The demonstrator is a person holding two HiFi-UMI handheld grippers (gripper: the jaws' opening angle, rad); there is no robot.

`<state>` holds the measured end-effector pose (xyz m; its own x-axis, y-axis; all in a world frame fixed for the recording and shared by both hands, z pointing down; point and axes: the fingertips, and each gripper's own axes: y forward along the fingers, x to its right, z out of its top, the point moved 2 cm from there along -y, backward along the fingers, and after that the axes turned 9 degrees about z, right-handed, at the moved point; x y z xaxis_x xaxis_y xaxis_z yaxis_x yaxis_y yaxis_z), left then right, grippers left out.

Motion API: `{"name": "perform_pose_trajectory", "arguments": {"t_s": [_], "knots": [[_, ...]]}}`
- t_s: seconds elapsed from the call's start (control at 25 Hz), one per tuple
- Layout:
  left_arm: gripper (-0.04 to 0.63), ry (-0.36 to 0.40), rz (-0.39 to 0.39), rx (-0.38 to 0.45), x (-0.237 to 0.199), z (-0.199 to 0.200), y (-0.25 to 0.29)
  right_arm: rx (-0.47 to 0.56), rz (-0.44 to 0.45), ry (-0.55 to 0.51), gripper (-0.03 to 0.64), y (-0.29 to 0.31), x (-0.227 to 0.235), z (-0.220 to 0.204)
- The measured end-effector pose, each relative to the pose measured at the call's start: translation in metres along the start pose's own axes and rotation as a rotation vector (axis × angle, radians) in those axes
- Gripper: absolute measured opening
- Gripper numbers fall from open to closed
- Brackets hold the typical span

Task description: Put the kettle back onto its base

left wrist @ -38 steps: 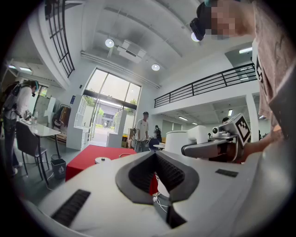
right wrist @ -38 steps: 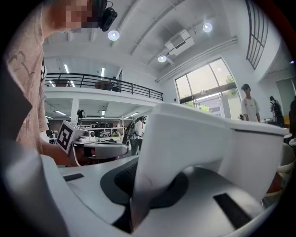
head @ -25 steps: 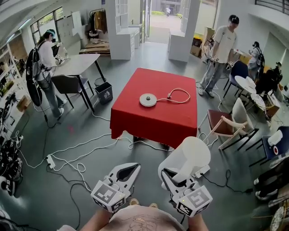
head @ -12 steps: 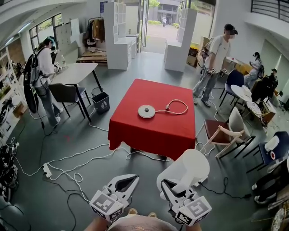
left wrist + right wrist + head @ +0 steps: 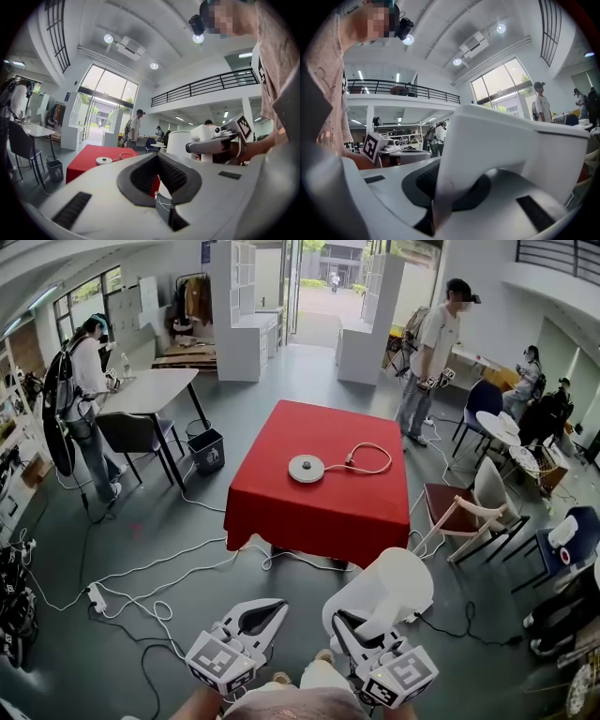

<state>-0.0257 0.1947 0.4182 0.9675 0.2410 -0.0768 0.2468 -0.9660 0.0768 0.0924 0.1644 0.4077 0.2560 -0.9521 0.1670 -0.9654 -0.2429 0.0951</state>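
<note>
Head view: the kettle (image 5: 389, 582) is held by its handle in the clenched right gripper (image 5: 345, 622); the left gripper (image 5: 274, 607) is closed, empty. The base (image 5: 306, 468) on the red table (image 5: 319, 512) has been brought only slightly nearer and remains well apart.

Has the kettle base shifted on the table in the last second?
No. The base sits at the same spot on the red table, left of centre, its cord looped to the right as before.

Open lab hall: mezzanine railing (image 5: 206, 86), glass entrance (image 5: 101, 108), desks (image 5: 150, 385), floor cables (image 5: 141, 568).
</note>
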Motion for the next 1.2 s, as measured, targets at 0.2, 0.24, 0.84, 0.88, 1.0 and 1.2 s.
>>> {"name": "perform_pose_trajectory", "arguments": {"t_s": [0.2, 0.24, 0.84, 0.88, 1.0, 1.2], "knots": [[-0.003, 0.002, -0.025, 0.008, -0.008, 0.001, 0.01, -0.002, -0.01, -0.003, 0.057, 0.008, 0.008, 0.002], [-0.003, 0.002, -0.027, 0.009, -0.01, 0.001, 0.012, -0.001, -0.014, -0.005, 0.057, 0.009, 0.01, 0.003], [-0.003, 0.001, -0.044, 0.003, -0.028, 0.002, 0.053, -0.001, -0.042, -0.02, 0.057, 0.023, 0.053, 0.011], [-0.003, -0.001, -0.044, 0.003, -0.029, 0.002, 0.056, -0.001, -0.042, -0.017, 0.057, 0.025, 0.056, 0.011], [-0.003, -0.002, -0.04, -0.003, -0.034, 0.002, 0.065, -0.001, -0.039, -0.008, 0.057, 0.029, 0.065, 0.013], [-0.003, -0.003, -0.037, 0.0, -0.043, 0.004, 0.085, -0.008, -0.027, -0.01, 0.057, 0.041, 0.082, 0.014]]}}
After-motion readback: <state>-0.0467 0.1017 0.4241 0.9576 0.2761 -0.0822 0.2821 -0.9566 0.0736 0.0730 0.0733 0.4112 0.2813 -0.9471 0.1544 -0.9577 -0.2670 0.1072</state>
